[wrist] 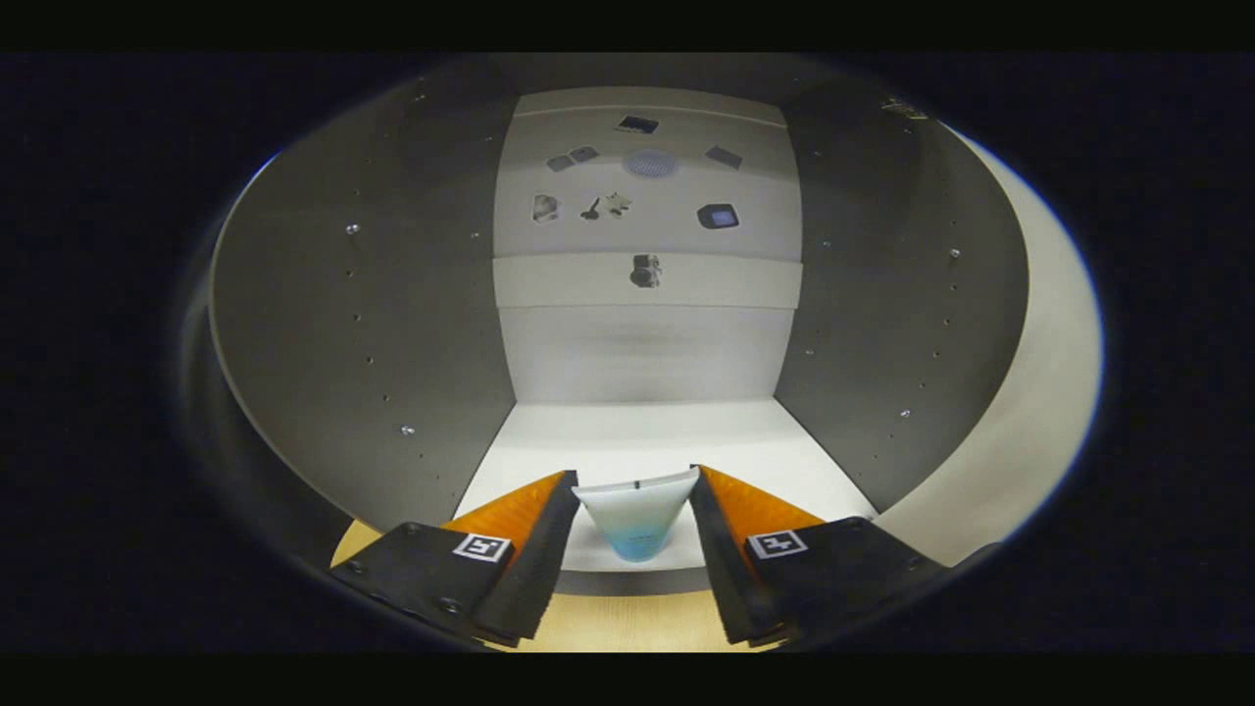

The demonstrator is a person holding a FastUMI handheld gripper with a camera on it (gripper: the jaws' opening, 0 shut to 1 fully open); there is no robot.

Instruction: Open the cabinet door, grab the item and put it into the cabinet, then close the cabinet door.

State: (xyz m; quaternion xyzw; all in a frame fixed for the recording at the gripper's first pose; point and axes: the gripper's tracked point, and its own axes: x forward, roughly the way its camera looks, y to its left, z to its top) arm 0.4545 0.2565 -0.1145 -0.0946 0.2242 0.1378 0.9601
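A white tube with a blue lower part (637, 525) sits between my two orange-and-black fingers, and my gripper (634, 479) is shut on it, both pads pressing its sides. The tube's flat crimped end points forward into the open cabinet (373, 324). The fingertips are just over the front edge of the cabinet's white floor (647, 431). Grey side walls rise left and right, and the pale back panel (647, 343) lies well beyond the fingers. The white cabinet door (1049, 373) stands swung open on the right.
Several small dark stickers (719, 216) dot the upper back panel. A light wooden tabletop (608, 628) shows below the fingers, in front of the cabinet. Small shelf-pin holes and screws run along both side walls.
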